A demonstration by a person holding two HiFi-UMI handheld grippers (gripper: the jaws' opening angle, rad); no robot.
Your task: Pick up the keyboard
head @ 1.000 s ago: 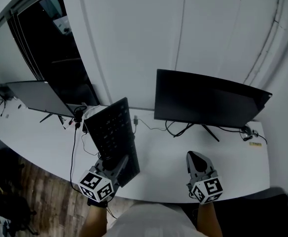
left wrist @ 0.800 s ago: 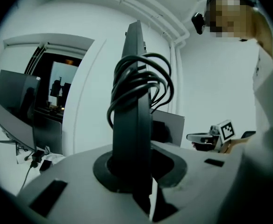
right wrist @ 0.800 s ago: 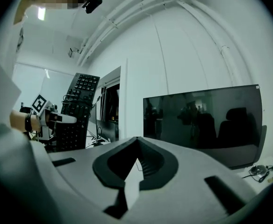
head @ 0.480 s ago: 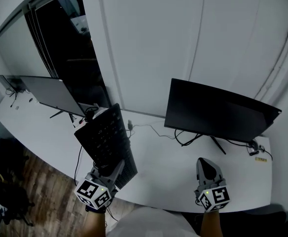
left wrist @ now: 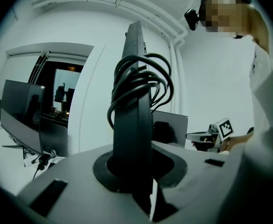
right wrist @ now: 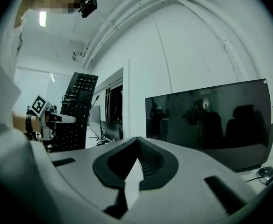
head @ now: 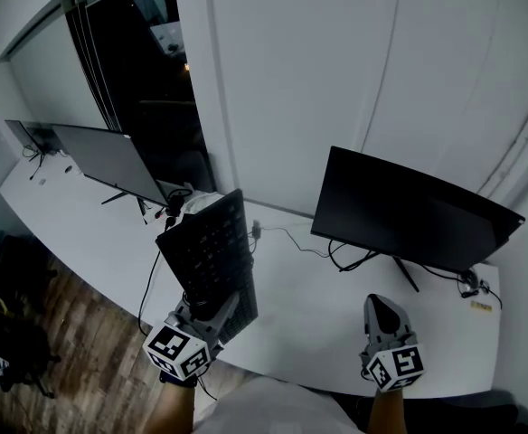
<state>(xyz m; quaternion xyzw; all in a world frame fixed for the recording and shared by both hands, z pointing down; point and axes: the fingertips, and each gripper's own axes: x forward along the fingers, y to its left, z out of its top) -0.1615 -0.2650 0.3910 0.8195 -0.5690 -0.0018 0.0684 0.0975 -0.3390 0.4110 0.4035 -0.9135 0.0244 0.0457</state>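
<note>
Because it is pinched by its near end in the left gripper point(head: 212, 309), the keyboard point(head: 212, 259) is held upright above the desk point(head: 318, 307), while the right gripper point(head: 381, 307) is pressed together, empty.

Count: 1 keyboard point(head: 212, 251); 2 grippers (left gripper point(head: 213, 307), right gripper point(head: 379, 304)); 3 monitors point(head: 413, 211); 1 desk point(head: 314, 310).

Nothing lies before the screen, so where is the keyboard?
Head view, left side: the keyboard is held up on end in the left gripper, over the desk, left of the big monitor.
</note>
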